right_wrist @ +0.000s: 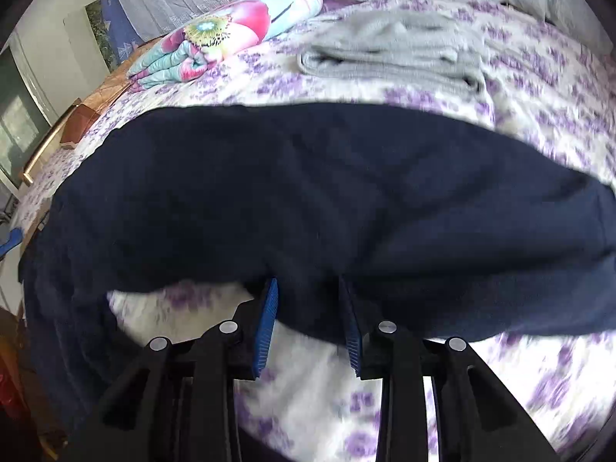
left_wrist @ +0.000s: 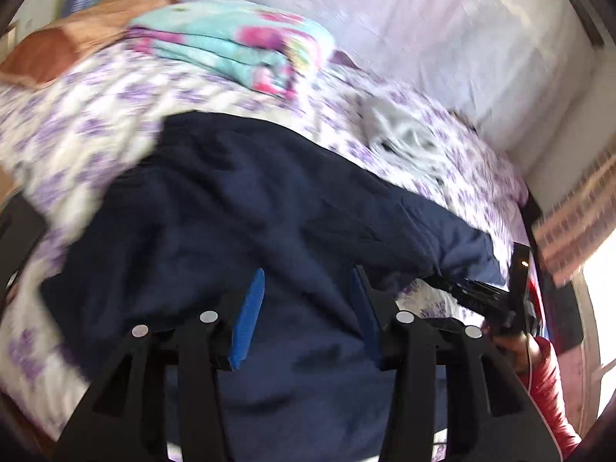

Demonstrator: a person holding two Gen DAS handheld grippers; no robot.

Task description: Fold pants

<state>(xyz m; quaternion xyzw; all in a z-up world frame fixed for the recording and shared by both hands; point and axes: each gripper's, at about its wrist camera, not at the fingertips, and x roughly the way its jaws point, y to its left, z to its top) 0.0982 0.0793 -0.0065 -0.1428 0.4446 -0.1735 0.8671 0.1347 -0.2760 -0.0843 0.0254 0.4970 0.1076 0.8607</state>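
Note:
Dark navy pants (left_wrist: 246,208) lie spread on a bed with a purple-flowered sheet (left_wrist: 77,131); they also fill the middle of the right wrist view (right_wrist: 308,192). My left gripper (left_wrist: 308,281) hangs over the pants, its blue pads apart with navy cloth between them. My right gripper (right_wrist: 308,288) has its pads apart at the near edge of the pants, with cloth between them. The right gripper also shows in the left wrist view (left_wrist: 473,292), at the pants' right end, held by a hand in a red sleeve.
A folded turquoise and pink blanket (right_wrist: 227,34) and a folded grey garment (right_wrist: 392,46) lie farther back on the bed. A brown pillow (left_wrist: 73,42) sits at the far left. A white curtain (left_wrist: 442,27) hangs behind the bed.

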